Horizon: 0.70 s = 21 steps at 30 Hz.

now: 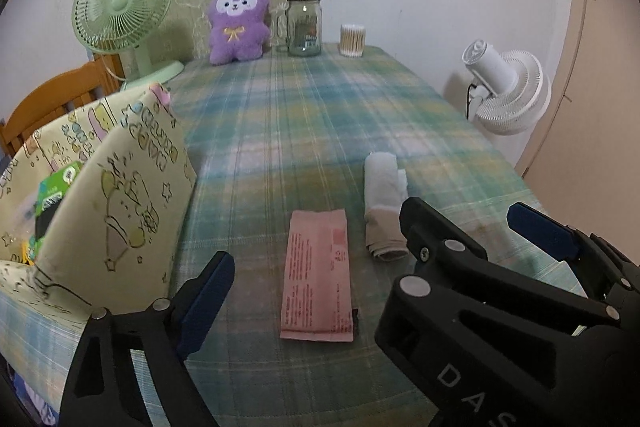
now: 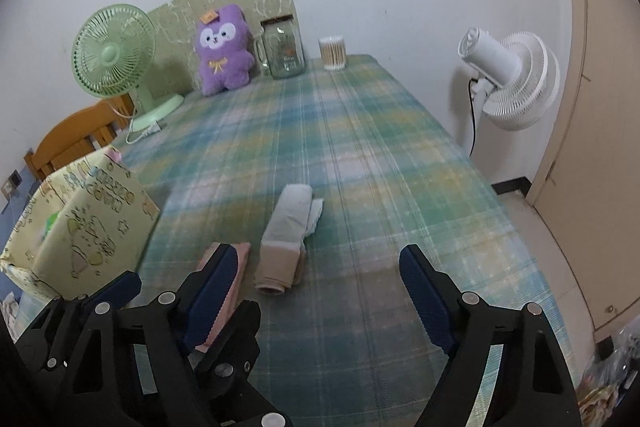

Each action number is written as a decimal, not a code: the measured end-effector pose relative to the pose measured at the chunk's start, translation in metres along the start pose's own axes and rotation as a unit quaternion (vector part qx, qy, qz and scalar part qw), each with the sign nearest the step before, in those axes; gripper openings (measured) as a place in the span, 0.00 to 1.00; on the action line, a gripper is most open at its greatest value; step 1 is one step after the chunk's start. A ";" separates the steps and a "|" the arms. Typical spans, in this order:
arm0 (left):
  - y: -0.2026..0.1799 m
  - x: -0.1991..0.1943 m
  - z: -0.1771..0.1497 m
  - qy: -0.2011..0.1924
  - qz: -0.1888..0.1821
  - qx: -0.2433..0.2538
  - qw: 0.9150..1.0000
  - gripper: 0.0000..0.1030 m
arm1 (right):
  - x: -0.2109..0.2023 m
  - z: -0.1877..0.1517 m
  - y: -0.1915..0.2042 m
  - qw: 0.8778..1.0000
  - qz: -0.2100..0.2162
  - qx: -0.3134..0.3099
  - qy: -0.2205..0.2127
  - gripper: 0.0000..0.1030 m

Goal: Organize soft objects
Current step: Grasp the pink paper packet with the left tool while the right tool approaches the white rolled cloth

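A flat pink packet (image 1: 318, 279) lies on the plaid tablecloth (image 1: 320, 115), below and between the fingers of my open left gripper (image 1: 320, 267). Its right finger is hidden behind my right gripper (image 1: 464, 211), which hangs close beside it. To the right of the packet lies a rolled white and beige cloth (image 1: 384, 203). In the right wrist view the roll (image 2: 286, 231) sits just ahead of my open right gripper (image 2: 318, 255), nearer its left finger, which partly covers the pink packet (image 2: 240, 267). Neither gripper holds anything. A purple plush toy (image 1: 238, 21) sits at the far end.
A cream printed fabric box (image 1: 120, 187) stands open at the left with green packs inside. At the back are a green fan (image 1: 122, 3), a glass jar (image 1: 304, 27) and a tub of cotton swabs (image 1: 352, 41). A white fan (image 2: 512, 79) stands past the table's right edge.
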<state>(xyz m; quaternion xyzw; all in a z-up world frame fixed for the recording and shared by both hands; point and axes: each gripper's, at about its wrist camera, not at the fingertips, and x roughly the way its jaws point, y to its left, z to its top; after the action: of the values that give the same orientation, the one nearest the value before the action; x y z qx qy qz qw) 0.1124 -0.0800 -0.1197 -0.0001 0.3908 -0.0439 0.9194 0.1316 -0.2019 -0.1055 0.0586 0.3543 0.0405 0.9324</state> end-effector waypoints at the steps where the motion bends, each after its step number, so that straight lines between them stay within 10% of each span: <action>1: 0.000 0.002 0.000 0.003 0.001 0.000 1.000 0.86 | 0.003 -0.001 0.000 1.000 0.001 0.001 0.004 0.82; 14: 0.005 0.024 -0.007 0.028 -0.003 -0.006 1.000 0.70 | 0.023 -0.008 -0.001 0.999 -0.006 -0.005 0.037 0.80; 21: 0.006 0.025 -0.003 0.022 -0.008 -0.003 1.000 0.39 | 0.023 -0.006 0.000 0.999 -0.003 -0.001 0.034 0.80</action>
<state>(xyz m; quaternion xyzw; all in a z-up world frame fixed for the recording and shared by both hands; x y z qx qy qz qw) 0.1279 -0.0756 -0.1397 -0.0047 0.4113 -0.0497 0.9101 0.1449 -0.1992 -0.1249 0.0552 0.3863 0.0401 0.9198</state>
